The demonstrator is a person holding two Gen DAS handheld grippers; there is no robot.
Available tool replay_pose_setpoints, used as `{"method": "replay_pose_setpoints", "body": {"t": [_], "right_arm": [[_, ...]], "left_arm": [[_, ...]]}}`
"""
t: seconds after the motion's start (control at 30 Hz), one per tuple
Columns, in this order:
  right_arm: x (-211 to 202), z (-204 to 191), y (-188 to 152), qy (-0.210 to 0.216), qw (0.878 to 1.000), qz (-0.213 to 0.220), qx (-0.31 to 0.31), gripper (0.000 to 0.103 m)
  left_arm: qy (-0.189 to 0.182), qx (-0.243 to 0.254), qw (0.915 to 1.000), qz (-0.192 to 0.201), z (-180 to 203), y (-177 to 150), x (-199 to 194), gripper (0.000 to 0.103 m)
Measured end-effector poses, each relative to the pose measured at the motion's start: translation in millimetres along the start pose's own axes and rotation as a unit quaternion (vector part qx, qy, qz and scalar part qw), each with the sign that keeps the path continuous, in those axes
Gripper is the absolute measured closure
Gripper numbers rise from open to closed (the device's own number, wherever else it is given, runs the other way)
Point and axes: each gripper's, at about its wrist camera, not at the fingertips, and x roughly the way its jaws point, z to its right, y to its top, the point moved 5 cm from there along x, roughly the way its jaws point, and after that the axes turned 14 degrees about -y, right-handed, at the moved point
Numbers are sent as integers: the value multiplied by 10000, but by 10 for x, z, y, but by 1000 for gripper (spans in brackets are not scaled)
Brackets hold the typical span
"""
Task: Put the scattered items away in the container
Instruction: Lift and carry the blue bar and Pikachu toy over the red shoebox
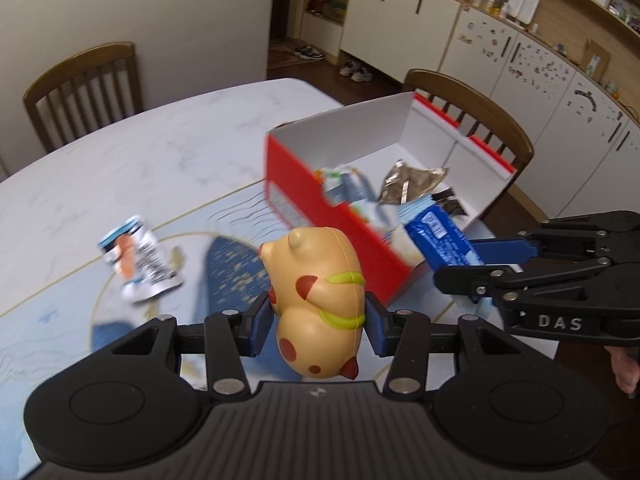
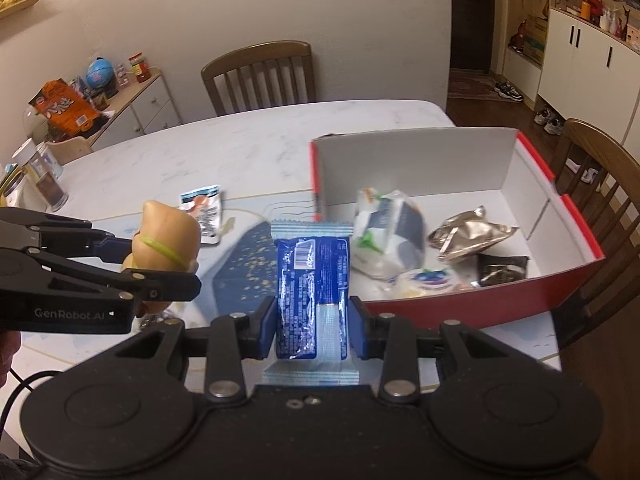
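My left gripper [image 1: 318, 322] is shut on a tan squishy animal toy [image 1: 316, 300] with red spots and yellow stripes, held above the blue mat. It also shows in the right wrist view [image 2: 168, 240]. My right gripper [image 2: 313, 320] is shut on a blue snack packet [image 2: 312, 296], just in front of the red cardboard box [image 2: 460, 308]. The box [image 1: 332, 220] is open, white inside, and holds several packets. A small white pouch [image 1: 138, 258] lies on the table left of the box, also in the right wrist view [image 2: 204, 212].
A blue patterned mat [image 1: 232, 276] covers the near part of the white marble table [image 1: 140, 140]. Wooden chairs [image 1: 84, 88] [image 1: 480, 120] stand at the far edges. Jars [image 2: 40, 176] stand at the table's left edge. Cabinets line the room behind.
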Motion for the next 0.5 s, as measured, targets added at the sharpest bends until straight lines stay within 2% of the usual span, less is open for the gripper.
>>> {"method": "replay_pose_setpoints", "body": {"t": [0.2, 0.5], "right_arm": [[35, 324, 62, -51, 9999, 37, 121, 67], [96, 700, 168, -184, 9996, 109, 157, 67]], "left_arm": [[-112, 180, 9998, 27, 283, 236, 226, 56], [-154, 260, 9995, 0, 487, 485, 539, 56]]}}
